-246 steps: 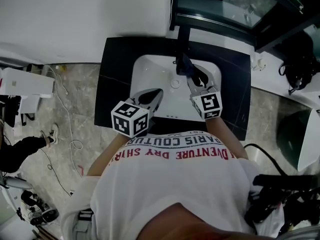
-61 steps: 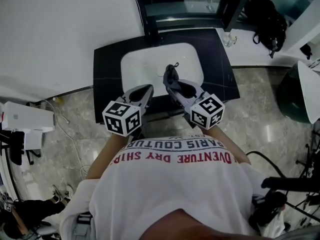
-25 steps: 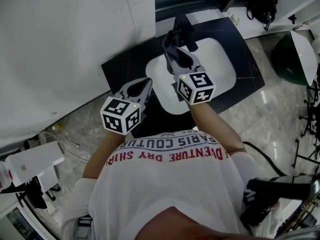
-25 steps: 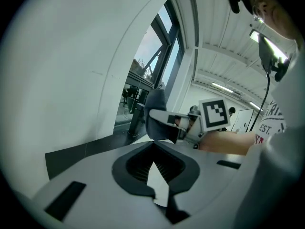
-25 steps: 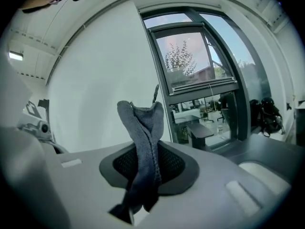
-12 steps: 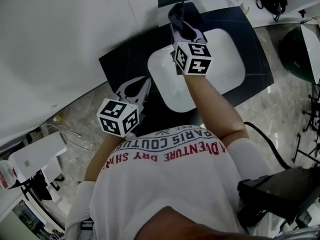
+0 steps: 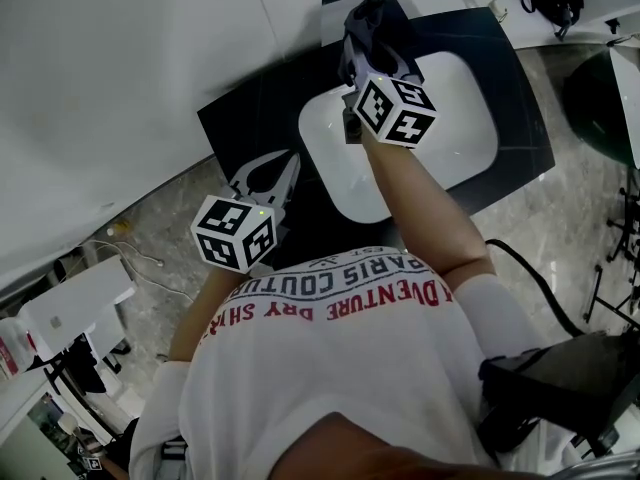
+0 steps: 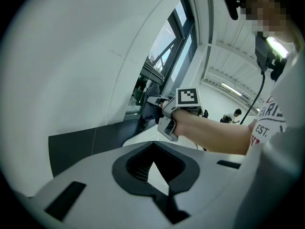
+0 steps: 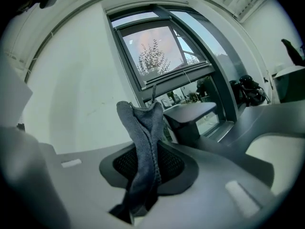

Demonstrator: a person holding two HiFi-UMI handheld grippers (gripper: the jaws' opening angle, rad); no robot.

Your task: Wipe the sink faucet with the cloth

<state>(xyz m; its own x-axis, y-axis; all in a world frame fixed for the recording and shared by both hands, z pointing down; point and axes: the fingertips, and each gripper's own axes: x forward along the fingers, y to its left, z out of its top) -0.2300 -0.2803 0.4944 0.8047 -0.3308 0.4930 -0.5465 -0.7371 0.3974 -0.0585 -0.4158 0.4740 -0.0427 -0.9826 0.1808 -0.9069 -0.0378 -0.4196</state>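
My right gripper [image 7: 362, 53] is shut on a dark grey cloth [image 7: 368, 18], reaching over the white sink basin [image 7: 450, 138] to its back rim. There the cloth lies against the black faucet [image 7: 403, 30] and covers most of it. In the right gripper view the cloth [image 9: 142, 137] stands up between the jaws, with the dark faucet block [image 9: 188, 114] just behind it. My left gripper [image 7: 278, 166] hangs shut and holds nothing, over the black counter [image 7: 250, 118] left of the basin. From the left gripper view I see the right gripper [image 8: 159, 109] at the faucet.
A white wall [image 7: 130, 58] runs along the left of the counter, and a window [image 9: 159, 56] sits behind the faucet. A dark green bin [image 7: 605, 83] stands on the marble floor to the right. Black gear [image 7: 560, 398] lies by the person's right side.
The right gripper has carried the cloth from above the basin forward to the faucet at the back rim. The left gripper has stayed near the counter's front left.
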